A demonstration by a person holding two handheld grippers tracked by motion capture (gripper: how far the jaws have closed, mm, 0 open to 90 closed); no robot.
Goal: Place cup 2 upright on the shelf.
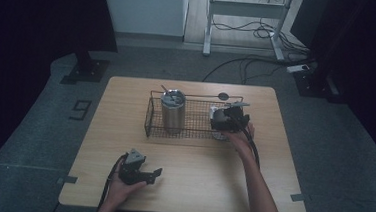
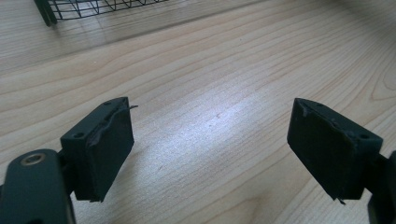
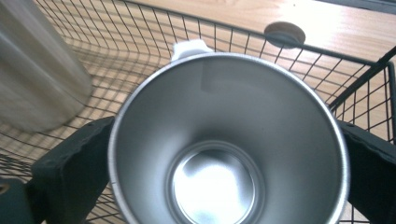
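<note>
inside the wire basket [image 1: 151,114], our right gripper [image 3: 229,154] straddles the steel cup [image 3: 224,140], jaws spread wide beside its walls; we cannot tell whether the pads press. we should lift straight, clear of the tall tumbler [image 1: 172,110]. our left gripper [image 2: 210,154] idles empty, jaws apart. the cup's base is hidden.

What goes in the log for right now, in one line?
left hand-held gripper: open, empty | right hand-held gripper: jaws either side of steel cup in wire basket, grip unclear | tumbler: upright in basket
</note>
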